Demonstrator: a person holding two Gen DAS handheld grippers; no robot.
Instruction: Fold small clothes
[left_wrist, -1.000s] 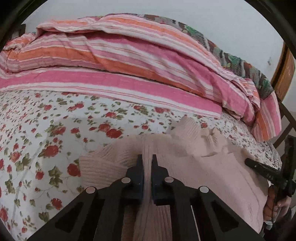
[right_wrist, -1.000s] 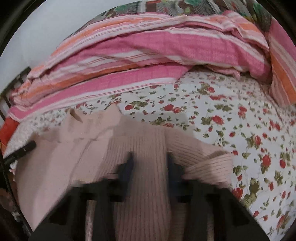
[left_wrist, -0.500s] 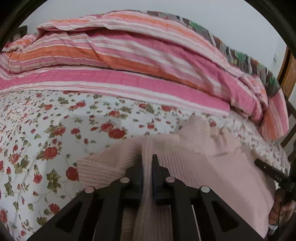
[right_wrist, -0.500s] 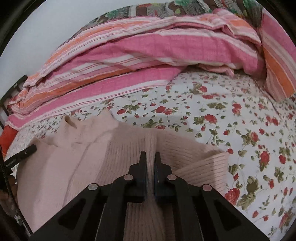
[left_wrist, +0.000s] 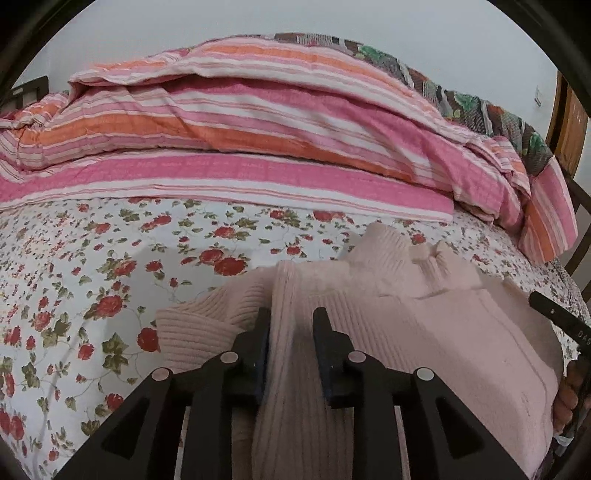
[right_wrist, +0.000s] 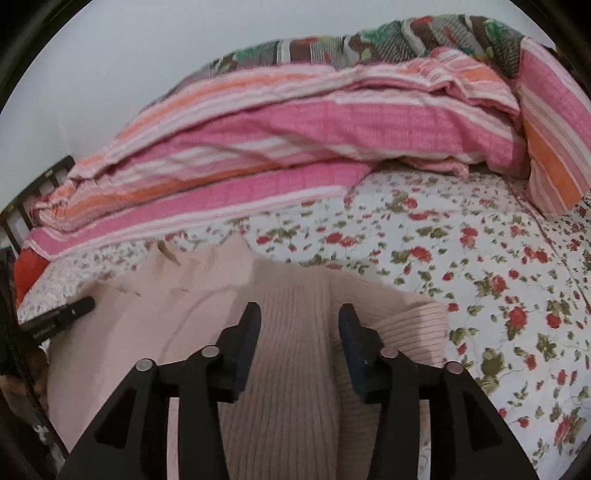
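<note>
1. The pink sweater (left_wrist: 424, 332) lies flat on the flowered bedsheet (left_wrist: 92, 277), directly under and ahead of both grippers, with its collar end pointing away from them toward the striped quilt (left_wrist: 258, 140).
2. The left gripper (left_wrist: 291, 317) has its fingers parted to a moderate gap, with a raised ridge of ribbed knit standing between them; the left finger seems to touch the fabric and the right one stands clear, so nothing is pinched.
3. The right gripper (right_wrist: 297, 314) is spread wider, its fingers straddling a ribbed band of the same sweater (right_wrist: 184, 332) without closing on it.
4. The sweater's long axis runs forward from both grippers, so any coming fold would likely turn on that line. The folded sleeve cuff (left_wrist: 192, 332) lies just left of the left gripper, and the same cuff (right_wrist: 413, 325) lies just right of the right gripper.
5. Both grippers sit equally close to the knit; neither is clearly nearer.
6. Small pale lettering on the other gripper's finger at each view's edge is too blurred to read; no brand or label shows.
</note>
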